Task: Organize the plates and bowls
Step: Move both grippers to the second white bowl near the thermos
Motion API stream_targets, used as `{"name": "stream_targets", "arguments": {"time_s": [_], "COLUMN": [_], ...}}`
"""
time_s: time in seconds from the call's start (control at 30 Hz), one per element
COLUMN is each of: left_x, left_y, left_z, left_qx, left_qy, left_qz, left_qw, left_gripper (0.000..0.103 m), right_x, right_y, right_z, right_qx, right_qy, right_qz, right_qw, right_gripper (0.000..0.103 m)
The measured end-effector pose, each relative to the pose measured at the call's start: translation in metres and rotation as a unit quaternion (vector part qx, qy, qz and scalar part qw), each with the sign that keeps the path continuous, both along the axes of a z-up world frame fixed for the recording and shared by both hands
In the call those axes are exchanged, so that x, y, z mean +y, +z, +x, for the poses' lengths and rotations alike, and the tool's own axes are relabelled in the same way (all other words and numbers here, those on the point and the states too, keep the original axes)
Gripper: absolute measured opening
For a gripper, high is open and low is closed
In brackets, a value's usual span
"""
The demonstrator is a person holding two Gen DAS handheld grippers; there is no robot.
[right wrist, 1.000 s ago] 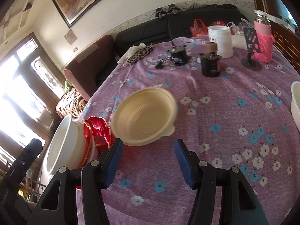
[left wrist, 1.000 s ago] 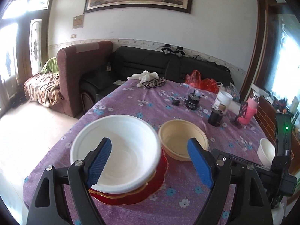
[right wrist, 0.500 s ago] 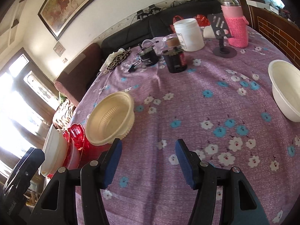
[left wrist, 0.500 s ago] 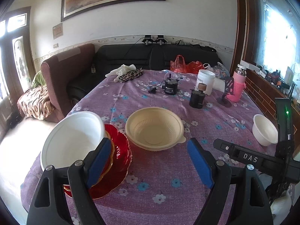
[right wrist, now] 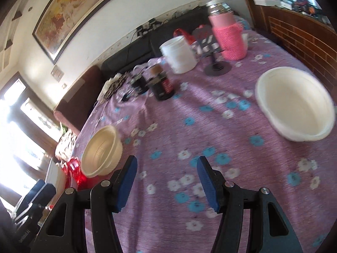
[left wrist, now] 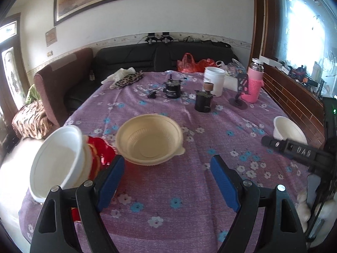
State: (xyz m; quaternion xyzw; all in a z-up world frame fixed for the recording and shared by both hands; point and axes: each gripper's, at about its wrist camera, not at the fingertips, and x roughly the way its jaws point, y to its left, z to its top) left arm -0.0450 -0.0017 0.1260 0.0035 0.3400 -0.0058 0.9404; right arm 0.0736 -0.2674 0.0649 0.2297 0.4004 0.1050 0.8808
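Judging by the counter [left wrist: 168, 189], you're partway: one white bowl [left wrist: 55, 160] sits on the red plates [left wrist: 101, 151] at nine o'clock. The cream bowl [left wrist: 149, 141] and the other white bowl [right wrist: 294, 103] at two o'clock remain loose, and your left tool [left wrist: 166, 179] and right tool [right wrist: 166, 181] both gape empty.

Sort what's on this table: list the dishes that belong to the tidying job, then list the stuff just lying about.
Job:
- cream bowl
- white bowl on red plate
- second white bowl

Lying about:
- pink flask
- white tub
- dark jar
- leopard-print cloth
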Motion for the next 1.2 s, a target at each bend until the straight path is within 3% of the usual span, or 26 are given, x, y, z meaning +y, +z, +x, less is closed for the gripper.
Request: {"name": "stream_targets", "arguments": {"time_s": [0.27, 0.47, 0.73, 1.03, 1.2], "left_x": [-0.052, -0.105, -0.170, -0.209, -0.222], "left_y": [-0.004, -0.007, -0.031, -0.057, -0.077], "left_z": [0.038, 0.070, 0.109, 0.160, 0.186], "left_qx": [0.048, 0.070, 0.119, 0.151, 0.188], "left_qy": [-0.094, -0.140, -0.182, -0.182, -0.181], "left_qz": [-0.047, -0.048, -0.054, -0.095, -0.131], "left_qw": [0.9933, 0.9865, 0.9747, 0.9670, 0.9564], "left_gripper": [0.082, 0.082, 0.082, 0.082, 0.082], "right_x": [-0.133, -0.183, -0.213, -0.215, -0.211], "right_y": [0.007, -0.001, -0.024, -0.052, -0.060], "right_z": [-0.009, -0.007, 0.006, 0.021, 0.026], "right_qx": [-0.014, -0.010, -0.005, 0.016, 0.028], "right_qy": [-0.164, -0.221, -0.266, -0.249, -0.240], "right_qz": [0.022, 0.032, 0.017, 0.011, 0.016], "right_qw": [0.986, 0.975, 0.964, 0.968, 0.970], "right_gripper": [0.063, 0.063, 0.063, 0.063, 0.063]}}
